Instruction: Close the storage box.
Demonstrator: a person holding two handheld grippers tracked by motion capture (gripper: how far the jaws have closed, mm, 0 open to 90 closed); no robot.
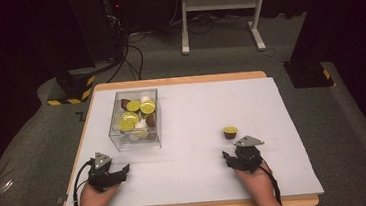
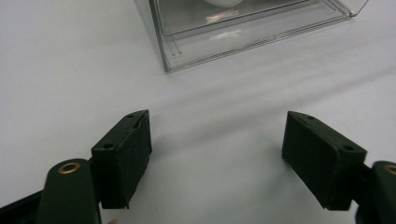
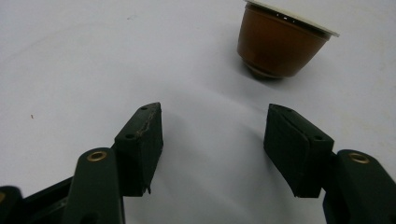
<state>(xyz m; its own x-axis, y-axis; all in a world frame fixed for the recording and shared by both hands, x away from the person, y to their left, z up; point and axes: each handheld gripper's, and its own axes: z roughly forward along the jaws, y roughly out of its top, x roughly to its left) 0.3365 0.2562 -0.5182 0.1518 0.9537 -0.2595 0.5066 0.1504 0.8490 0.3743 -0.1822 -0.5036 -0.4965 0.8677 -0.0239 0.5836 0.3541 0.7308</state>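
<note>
Inside clear box (image 1: 137, 138): yellow-lidded capsules (image 1: 135, 112)

Brown capsule (image 1: 230, 132), yellow lid, upright on white table (image 1: 202, 171).

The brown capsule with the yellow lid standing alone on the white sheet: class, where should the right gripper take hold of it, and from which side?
Probably the tapered brown wall just under the lid rim of the capsule. It stands upright, lid up, just ahead of the open right gripper, so come in level from the near side, one jaw either side.
</note>
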